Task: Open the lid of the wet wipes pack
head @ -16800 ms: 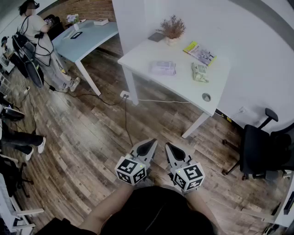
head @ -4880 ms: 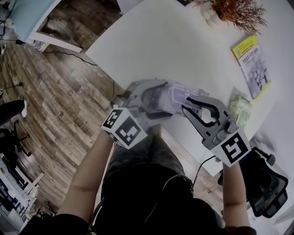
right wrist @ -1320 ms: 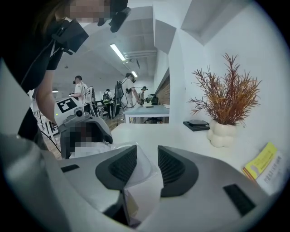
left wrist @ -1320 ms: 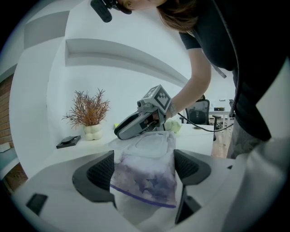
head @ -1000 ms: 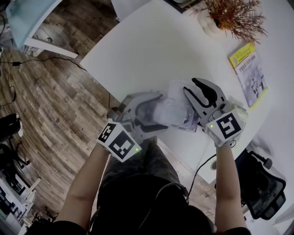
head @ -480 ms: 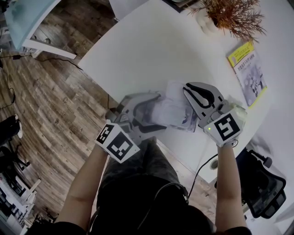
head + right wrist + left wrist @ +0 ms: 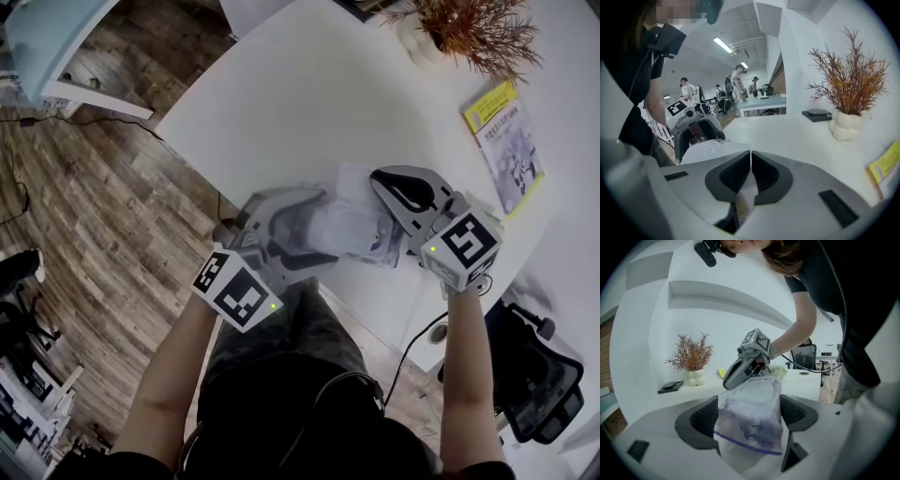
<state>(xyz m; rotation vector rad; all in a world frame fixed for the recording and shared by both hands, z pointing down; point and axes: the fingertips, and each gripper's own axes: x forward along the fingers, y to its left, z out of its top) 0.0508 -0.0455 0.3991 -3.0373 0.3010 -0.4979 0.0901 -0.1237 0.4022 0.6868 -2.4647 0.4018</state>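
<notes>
Left tool (image 7: 751,414): holding. I read the jaws standing wide round the near end of the wet wipes pack (image 7: 750,427), with both pads pressed on its sides.
Right tool (image 7: 750,161): jaws have just been closing and now stand almost together. A thin pale edge is nipped between the pads, at the far end of the pack where the lid (image 7: 752,392) sits.
Lid state: the oval outline looks flat on the pack's top in the left gripper view. I cannot tell whether it has lifted.
Pack position: in the head view it lies between the two tools, over the near edge of the white surface (image 7: 309,84). I cannot tell whether it rests on the surface or hangs just above it.
Pack look: clear soft wrapper, purple print, dark line across the near end.
Tool headings: the two tools point at each other along the pack, the left one nearly level, the right one tipped downward.
Far corner: dried plant (image 7: 469,23) in a white pot (image 7: 846,125), with a dark flat object (image 7: 816,115) beside the pot.
Right edge of surface: yellow-covered booklet (image 7: 511,141), and a green packet (image 7: 780,371) near it.
Off the surface: wood floor (image 7: 103,206) to the left, black office chair (image 7: 539,375) at lower right.
Background: people (image 7: 740,79) stand by a pale desk well behind.
</notes>
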